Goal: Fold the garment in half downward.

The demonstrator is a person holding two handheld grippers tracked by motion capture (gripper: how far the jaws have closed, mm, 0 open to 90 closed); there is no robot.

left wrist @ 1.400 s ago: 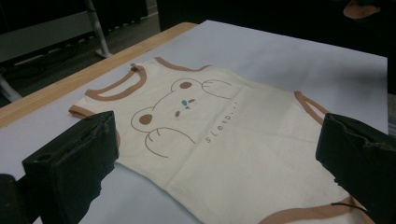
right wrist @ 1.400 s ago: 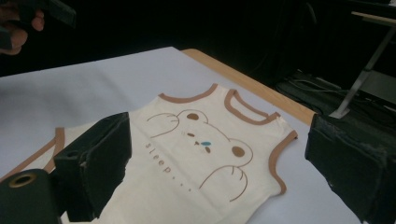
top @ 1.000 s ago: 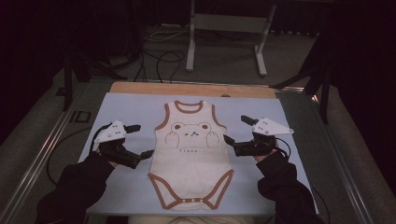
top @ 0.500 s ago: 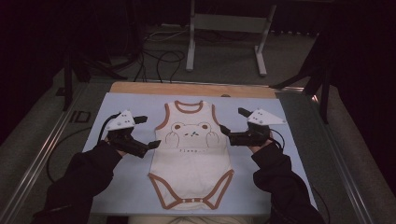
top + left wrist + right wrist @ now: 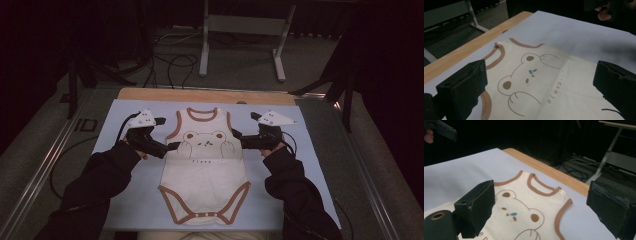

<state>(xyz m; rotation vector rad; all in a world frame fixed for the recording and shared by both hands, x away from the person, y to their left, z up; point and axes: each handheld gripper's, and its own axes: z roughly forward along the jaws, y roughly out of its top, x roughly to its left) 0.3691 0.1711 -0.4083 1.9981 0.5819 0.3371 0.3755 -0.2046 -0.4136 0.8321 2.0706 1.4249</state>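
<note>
Bodysuit (image 5: 205, 165) lies flat; claw tips' contact with it unclear.

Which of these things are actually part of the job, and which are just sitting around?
Part of the job:
baby bodysuit
left gripper, open
right gripper, open
pale blue mat under it

Just about:
wooden table edge
metal stand
floor cables

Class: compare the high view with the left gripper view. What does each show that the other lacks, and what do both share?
High view alone: the whole bodysuit down to its snap crotch, both sleeves, the left gripper and right gripper at its sides. Left gripper view alone: the word "sleep..." readable, its own jaws wide apart. Shared: the bear print, brown trim, the pale blue mat.
</note>
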